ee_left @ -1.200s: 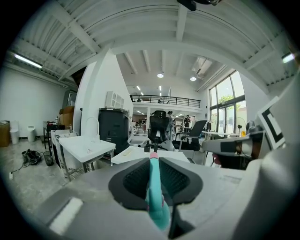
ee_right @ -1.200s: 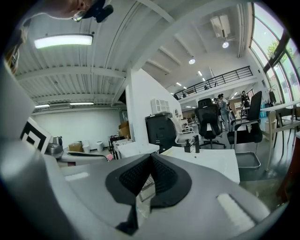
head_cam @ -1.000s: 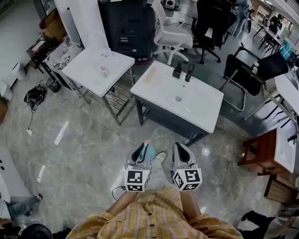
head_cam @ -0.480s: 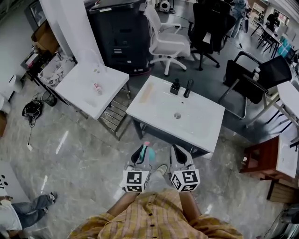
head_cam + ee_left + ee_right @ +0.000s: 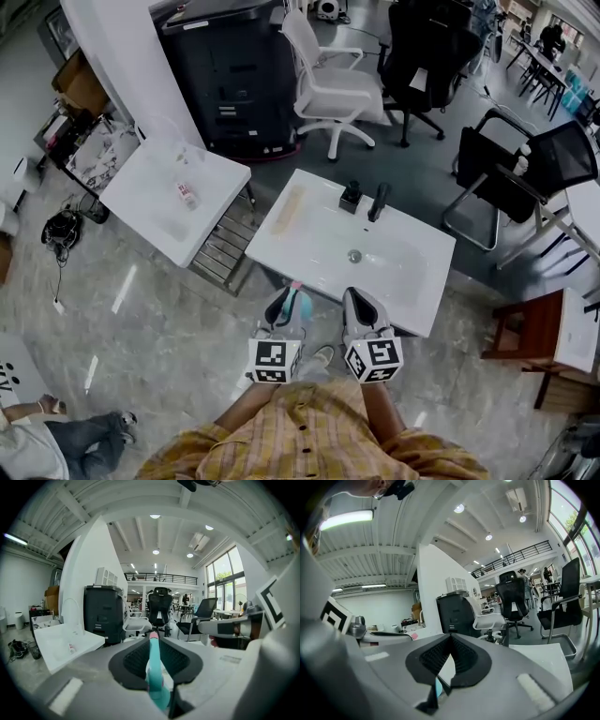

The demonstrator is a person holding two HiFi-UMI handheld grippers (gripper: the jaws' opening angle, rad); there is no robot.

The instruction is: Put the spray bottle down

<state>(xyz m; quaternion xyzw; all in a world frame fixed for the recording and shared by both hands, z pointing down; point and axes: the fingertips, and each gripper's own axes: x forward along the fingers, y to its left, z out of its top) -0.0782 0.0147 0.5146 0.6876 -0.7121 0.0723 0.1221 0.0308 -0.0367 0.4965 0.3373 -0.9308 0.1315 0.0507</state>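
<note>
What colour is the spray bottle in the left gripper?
The spray bottle is teal with a pink tip, clearest in the left gripper view.

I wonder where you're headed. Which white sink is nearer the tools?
The sink with the black tap, just ahead of the left tool and right tool. The other sink is farther off, leftwards.

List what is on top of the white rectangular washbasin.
A black tap, a small black block beside it, a pale beige strip at left. The right gripper covers part of the near edge.
</note>
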